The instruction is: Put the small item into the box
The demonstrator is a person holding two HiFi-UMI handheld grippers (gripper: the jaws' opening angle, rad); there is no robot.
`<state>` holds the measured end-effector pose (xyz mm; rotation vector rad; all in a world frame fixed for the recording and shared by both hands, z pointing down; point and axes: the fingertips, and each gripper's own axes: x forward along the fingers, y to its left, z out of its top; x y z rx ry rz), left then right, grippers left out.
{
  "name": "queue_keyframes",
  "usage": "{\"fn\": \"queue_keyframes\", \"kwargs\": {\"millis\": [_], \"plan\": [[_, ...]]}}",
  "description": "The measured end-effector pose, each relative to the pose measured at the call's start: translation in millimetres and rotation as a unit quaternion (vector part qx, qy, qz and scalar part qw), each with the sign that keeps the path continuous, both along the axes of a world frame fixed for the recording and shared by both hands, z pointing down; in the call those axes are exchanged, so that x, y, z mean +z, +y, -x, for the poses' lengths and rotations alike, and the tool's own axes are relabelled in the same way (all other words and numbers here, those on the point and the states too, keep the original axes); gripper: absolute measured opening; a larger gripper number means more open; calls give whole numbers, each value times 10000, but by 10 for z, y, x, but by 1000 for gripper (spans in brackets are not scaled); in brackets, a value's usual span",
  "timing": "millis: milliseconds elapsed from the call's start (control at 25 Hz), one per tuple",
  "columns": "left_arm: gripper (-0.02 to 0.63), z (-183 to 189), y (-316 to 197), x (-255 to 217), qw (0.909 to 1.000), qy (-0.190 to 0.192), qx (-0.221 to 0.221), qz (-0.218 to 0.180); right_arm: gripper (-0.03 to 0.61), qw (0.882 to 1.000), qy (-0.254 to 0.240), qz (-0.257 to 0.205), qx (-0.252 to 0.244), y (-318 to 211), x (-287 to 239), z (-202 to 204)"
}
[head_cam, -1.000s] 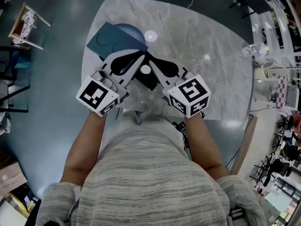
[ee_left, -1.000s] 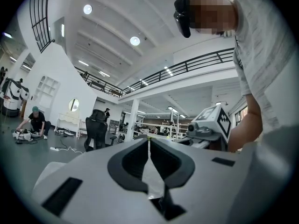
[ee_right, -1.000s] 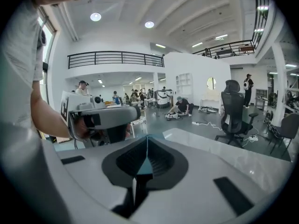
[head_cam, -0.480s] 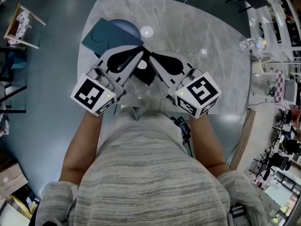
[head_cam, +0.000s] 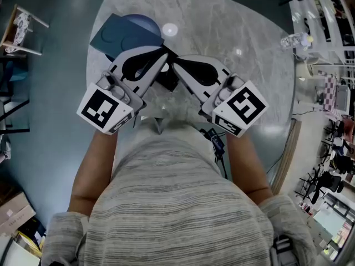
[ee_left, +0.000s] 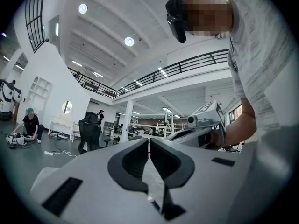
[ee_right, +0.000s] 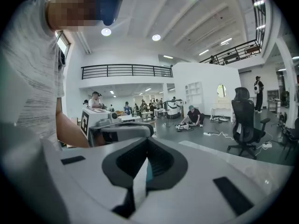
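Both of my jaws are pressed together. On my left gripper the dark pads meet along a thin seam, and on my right gripper they are fully closed. All I see in either seam is a pale sliver, which I take for the tabletop showing through, so I judge that I hold nothing.

The small item is a dark, compact thing just under the spot where my two jaw tips come together, at the near side of the tabletop. The head view does not show me whether a tip touches it. The blue box lies well apart from it, at the far left. I cannot tell whether it is open.

I expect the item to be light and stiff, more likely to skate on the polished stone or flip out of a pinch than to crush. I would use one gripper only, open it a little wider than the item, and come down so the pads close on two opposite flat sides, low and centred. A corner hold could let it twist. I would squeeze gently and lift straight up. It is small enough to slip out of sight between the pads, so I would check the grip in that gripper's view.
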<state>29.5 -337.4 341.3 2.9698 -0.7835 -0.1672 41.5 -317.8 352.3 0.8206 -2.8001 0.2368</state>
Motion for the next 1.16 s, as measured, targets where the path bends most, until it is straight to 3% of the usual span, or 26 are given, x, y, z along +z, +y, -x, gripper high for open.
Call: {"fn": "queue_keyframes", "kwargs": {"millis": [1160], "plan": [[26,-48,160,-123,9998,172,5,25,18,9995,92,-213,-194,238,-182,-98]]}}
